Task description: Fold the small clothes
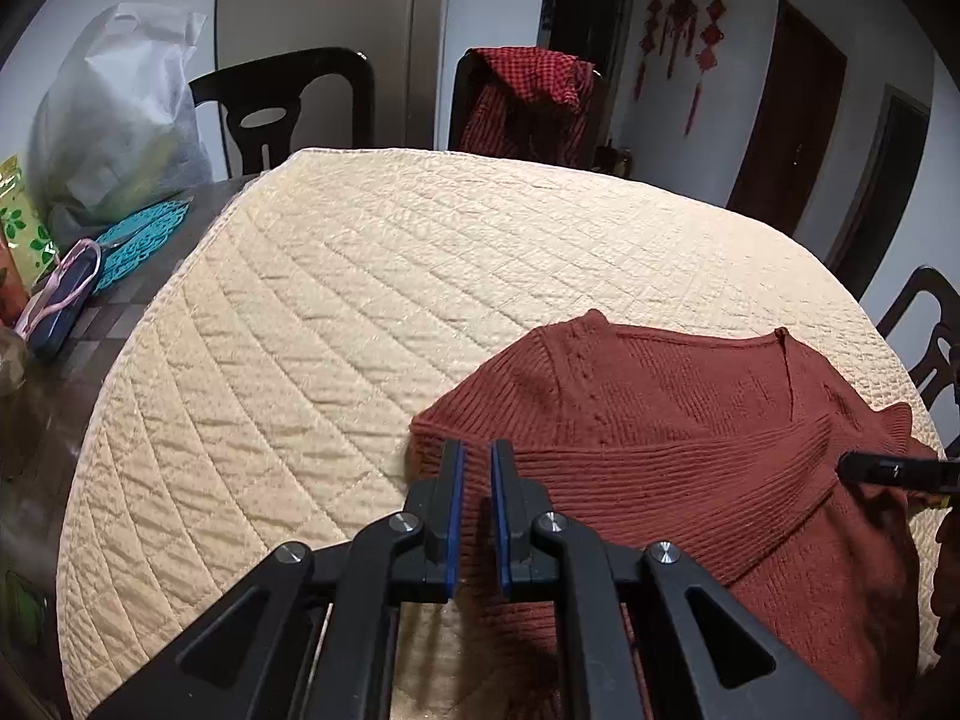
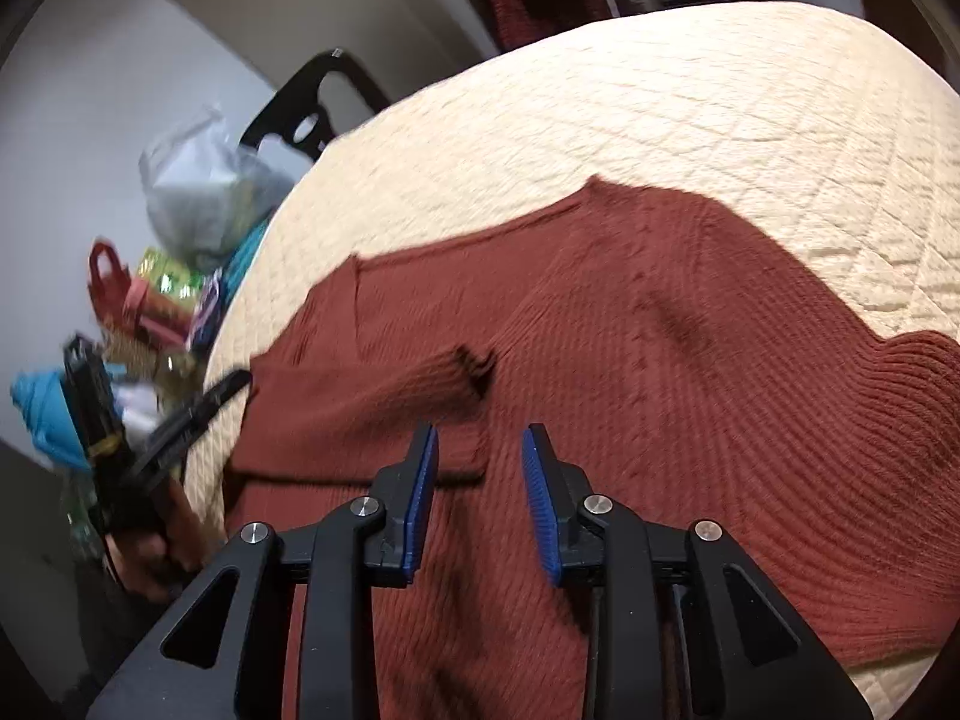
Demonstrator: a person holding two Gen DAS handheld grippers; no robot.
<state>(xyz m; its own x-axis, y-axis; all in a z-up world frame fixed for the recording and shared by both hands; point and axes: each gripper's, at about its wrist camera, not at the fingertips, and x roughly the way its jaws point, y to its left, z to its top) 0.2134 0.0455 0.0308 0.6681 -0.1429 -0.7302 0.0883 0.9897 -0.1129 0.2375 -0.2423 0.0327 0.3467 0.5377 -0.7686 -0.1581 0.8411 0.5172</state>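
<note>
A rust-red ribbed knit sweater [image 1: 690, 420] lies spread on a cream quilted cloth [image 1: 336, 300] that covers the tabletop. Its V-neck faces the far side, and one sleeve is folded across the body toward the middle.

The left tongs [image 1: 476, 456], black with blue pads, sit at the sweater's left edge. The pads are pressed close with only a narrow gap, and a fold of the red knit shows between them, so they appear to be pinching the sweater's edge.

The right tongs [image 2: 480, 444] hover over the middle of the sweater, just short of the folded sleeve's cuff [image 2: 474, 366]. Their pads are spread apart with nothing gripped between them; the knit lies beneath.

In the right wrist view a hand [image 2: 162, 540] holds the left tool at the sweater's left side.

At the bare left end of the tabletop sit a grey translucent plastic bag [image 1: 114, 114], a teal openwork mat [image 1: 144, 234] and a small dark case with pink trim [image 1: 60, 300]. Dark wooden chairs [image 1: 282, 102] stand behind, one draped with a red checked garment [image 1: 528, 96].
</note>
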